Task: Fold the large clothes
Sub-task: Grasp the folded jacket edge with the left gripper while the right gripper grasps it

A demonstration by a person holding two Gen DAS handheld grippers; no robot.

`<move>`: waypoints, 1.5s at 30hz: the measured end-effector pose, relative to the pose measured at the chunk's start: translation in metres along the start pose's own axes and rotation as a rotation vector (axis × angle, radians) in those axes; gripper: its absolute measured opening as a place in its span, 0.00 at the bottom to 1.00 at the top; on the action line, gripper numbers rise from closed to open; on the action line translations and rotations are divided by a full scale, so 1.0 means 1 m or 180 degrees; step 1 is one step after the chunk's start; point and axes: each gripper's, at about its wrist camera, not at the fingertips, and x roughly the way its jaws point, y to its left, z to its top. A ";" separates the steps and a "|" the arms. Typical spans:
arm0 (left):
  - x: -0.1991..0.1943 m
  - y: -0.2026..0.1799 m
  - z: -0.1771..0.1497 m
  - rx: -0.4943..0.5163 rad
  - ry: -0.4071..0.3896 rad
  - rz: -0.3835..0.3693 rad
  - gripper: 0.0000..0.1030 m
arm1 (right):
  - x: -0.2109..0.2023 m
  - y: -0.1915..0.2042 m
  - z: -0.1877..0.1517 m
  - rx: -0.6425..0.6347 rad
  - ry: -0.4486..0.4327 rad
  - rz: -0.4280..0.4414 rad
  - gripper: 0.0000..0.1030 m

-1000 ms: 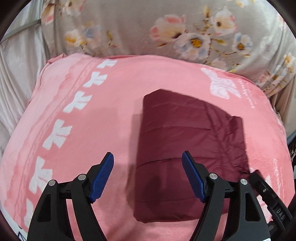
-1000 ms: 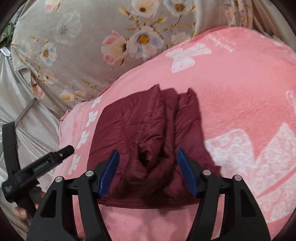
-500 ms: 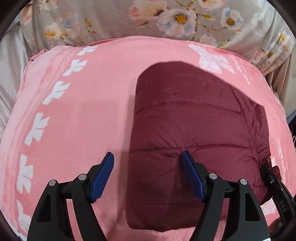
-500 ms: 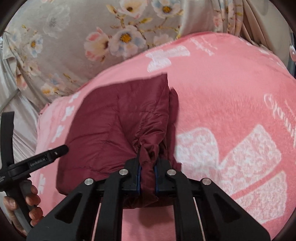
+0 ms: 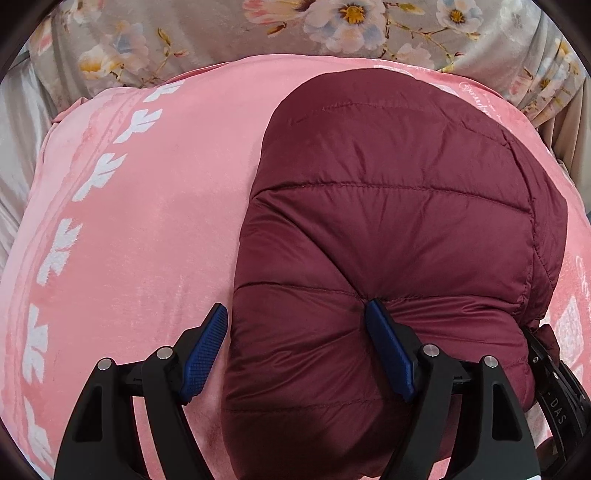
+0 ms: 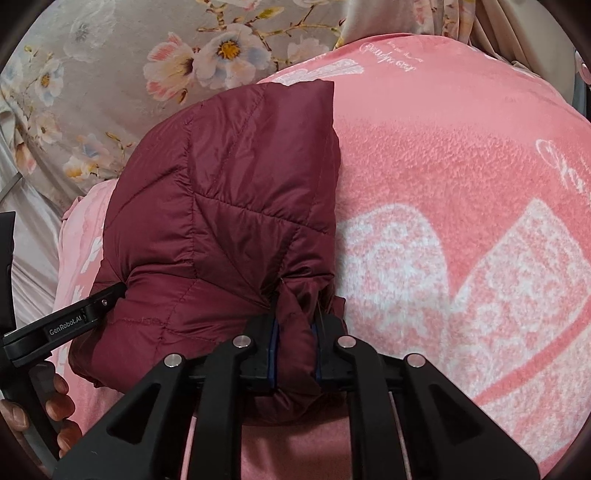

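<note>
A folded maroon puffer jacket [image 5: 388, 221] [image 6: 221, 203] lies on a pink blanket [image 5: 147, 221] [image 6: 461, 166]. My left gripper [image 5: 295, 306] is low over the jacket's near left corner and its jaws are opening. That corner sits between them: the right fingertip [image 5: 373, 310] dents the quilted top, while the left one stands beside the jacket's edge over the blanket. My right gripper [image 6: 295, 325] is shut on a bunched fold at the jacket's near right edge. The right wrist view also shows the left gripper's body [image 6: 74, 317] against the jacket's left side.
A grey floral sheet [image 5: 221, 29] [image 6: 110, 74] lies behind the blanket, and pale silky fabric [image 5: 14, 110] hangs on the left. A person's hand [image 6: 55, 402] grips the left tool's handle. Bare pink blanket stretches to the jacket's left and right.
Both grippers have come down onto the jacket. The right one closed on the bunched fold at its near right edge. The left one, still wide, now straddles the near left corner.
</note>
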 end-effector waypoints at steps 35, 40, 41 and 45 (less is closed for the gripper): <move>0.019 -0.017 0.146 0.0063 -0.0244 0.0048 0.70 | 0.027 0.058 0.139 -0.0186 -0.0235 -0.0440 0.29; 0.058 -0.036 0.135 0.0129 -0.0241 0.0122 0.73 | 0.060 0.036 0.130 -0.0142 -0.0117 -0.0487 0.28; 0.060 -0.037 0.134 0.0127 -0.0260 0.0131 0.73 | 0.064 0.031 0.129 -0.0101 -0.0108 -0.0453 0.28; 0.070 -0.041 0.131 0.0108 -0.0344 0.0187 0.75 | 0.078 0.023 0.128 -0.0020 -0.0111 -0.0395 0.31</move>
